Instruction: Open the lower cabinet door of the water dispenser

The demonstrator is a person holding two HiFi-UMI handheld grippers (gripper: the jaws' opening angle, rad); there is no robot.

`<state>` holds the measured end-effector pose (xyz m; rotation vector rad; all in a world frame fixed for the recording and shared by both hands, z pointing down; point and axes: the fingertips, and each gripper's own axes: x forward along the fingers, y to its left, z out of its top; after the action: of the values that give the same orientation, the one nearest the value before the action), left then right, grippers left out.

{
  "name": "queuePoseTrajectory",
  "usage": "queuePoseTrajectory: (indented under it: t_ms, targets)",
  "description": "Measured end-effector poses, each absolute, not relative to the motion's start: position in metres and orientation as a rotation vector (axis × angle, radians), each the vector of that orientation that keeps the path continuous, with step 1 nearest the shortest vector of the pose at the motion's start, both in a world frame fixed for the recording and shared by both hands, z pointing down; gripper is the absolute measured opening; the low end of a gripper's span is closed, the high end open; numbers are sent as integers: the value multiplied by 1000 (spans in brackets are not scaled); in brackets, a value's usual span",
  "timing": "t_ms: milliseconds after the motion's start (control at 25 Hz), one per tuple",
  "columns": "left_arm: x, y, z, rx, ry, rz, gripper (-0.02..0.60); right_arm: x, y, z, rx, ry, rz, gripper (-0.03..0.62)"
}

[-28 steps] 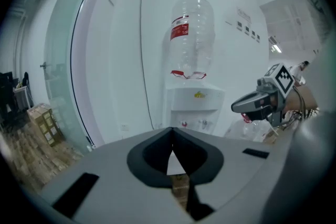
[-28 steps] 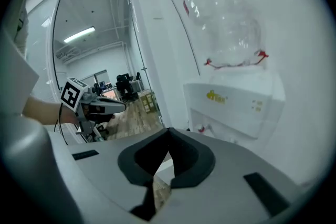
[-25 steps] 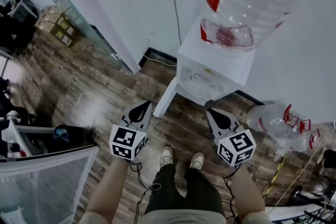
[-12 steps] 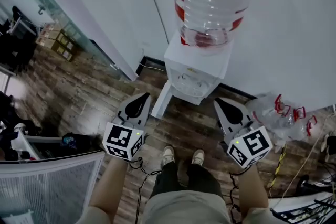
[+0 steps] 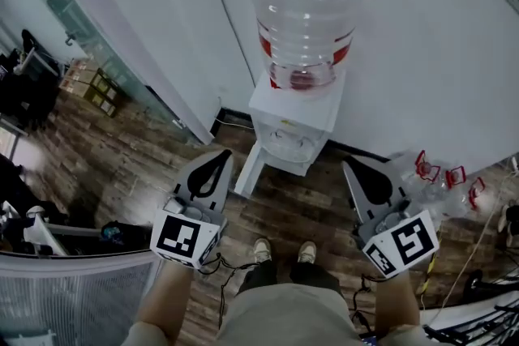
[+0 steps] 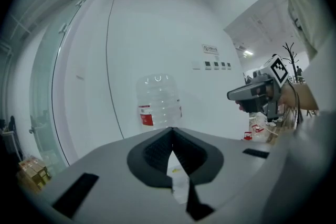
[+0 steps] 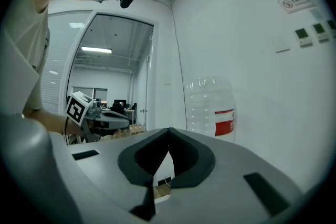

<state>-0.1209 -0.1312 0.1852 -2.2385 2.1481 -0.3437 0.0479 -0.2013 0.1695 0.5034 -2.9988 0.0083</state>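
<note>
The white water dispenser point(image 5: 293, 119) stands against the wall with a big clear bottle point(image 5: 306, 12) on top. Its lower cabinet door point(image 5: 247, 161) hangs swung out to the left. My left gripper point(image 5: 220, 155) is held in the air short of the dispenser, left of the door, jaws together and empty. My right gripper point(image 5: 349, 165) is level with it on the dispenser's right, also shut and empty. The left gripper view looks past the closed tips point(image 6: 172, 129) at the bottle point(image 6: 159, 107). The right gripper view shows closed tips point(image 7: 169, 129) and the bottle point(image 7: 212, 107).
Empty bottles with red handles point(image 5: 438, 174) lie on the wooden floor at the right, beside cables point(image 5: 478, 288). Cardboard boxes point(image 5: 97, 85) sit behind a glass partition on the left. A white mesh panel point(image 5: 73, 279) is at lower left. The person's shoes point(image 5: 284, 251) stand before the dispenser.
Both grippers have risen together and stayed shut. The head view has pulled up and back, so the dispenser looks smaller and farther off. The cabinet door stays swung out.
</note>
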Motion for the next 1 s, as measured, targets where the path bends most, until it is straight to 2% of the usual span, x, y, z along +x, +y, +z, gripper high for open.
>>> queuePoseTrajectory:
  t_ms: [480,1000]
  targets:
    - [-84,-94,117,-2199,2104,-238,5,70,-169,83,540,-3127,-98,6]
    - [-79,-91,104,-2184,2084,-213,5,70,-156,79,457,-3116,-134,6]
